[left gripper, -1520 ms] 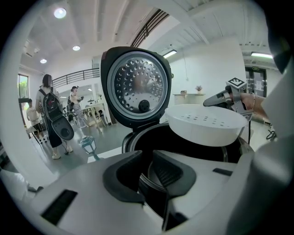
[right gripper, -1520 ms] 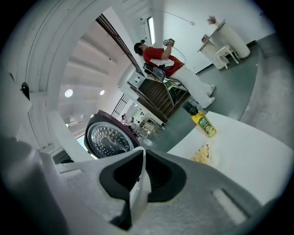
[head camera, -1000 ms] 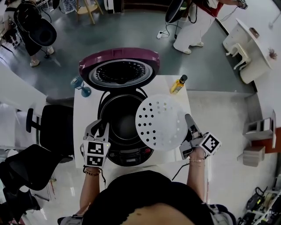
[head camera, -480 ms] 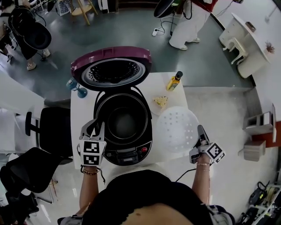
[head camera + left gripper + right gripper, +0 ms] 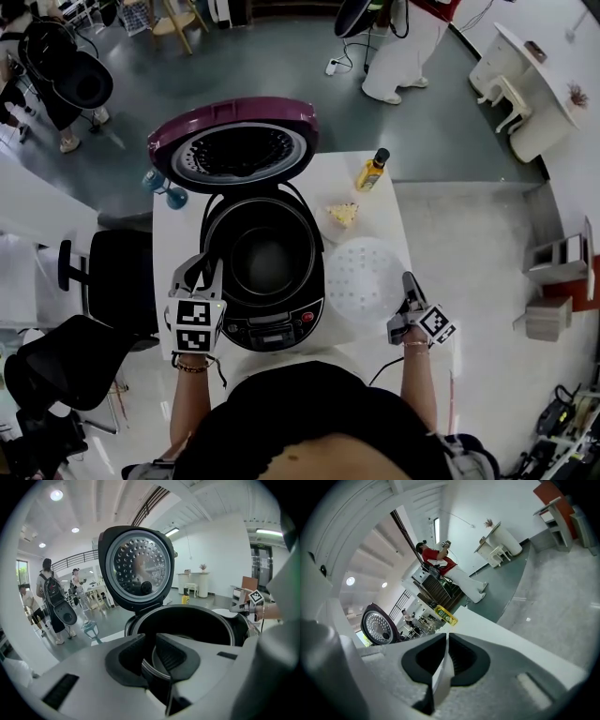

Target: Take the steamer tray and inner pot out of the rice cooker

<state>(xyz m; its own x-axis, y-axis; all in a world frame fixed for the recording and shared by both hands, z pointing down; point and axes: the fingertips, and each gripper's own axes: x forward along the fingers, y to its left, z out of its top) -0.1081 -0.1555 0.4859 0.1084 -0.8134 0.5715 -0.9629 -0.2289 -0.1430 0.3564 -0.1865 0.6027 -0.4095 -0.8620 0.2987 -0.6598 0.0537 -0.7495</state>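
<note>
Head view: open cooker [image 5: 272,330] mid-table [image 5: 183,234], pot [image 5: 265,264] inside it. My right gripper [image 5: 406,284] holds the white perforated tray [image 5: 364,277] low at the table's right edge. Left gripper view: my left gripper [image 5: 151,644] is pinched narrow on the pot's front rim. Right gripper view: jaws clamped on the tray's thin edge. The tray seems light and stiff; the pot is likely heavier and slick, best lifted by its rim.

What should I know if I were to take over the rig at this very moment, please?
Left gripper: shut on the left rim of the inner pot, which sits in the open rice cooker.
Right gripper: shut on the edge of the steamer tray.
Done: tray is out, flat and low over the table, right of the cooker.
Left: release the tray, lift out the pot.
</note>
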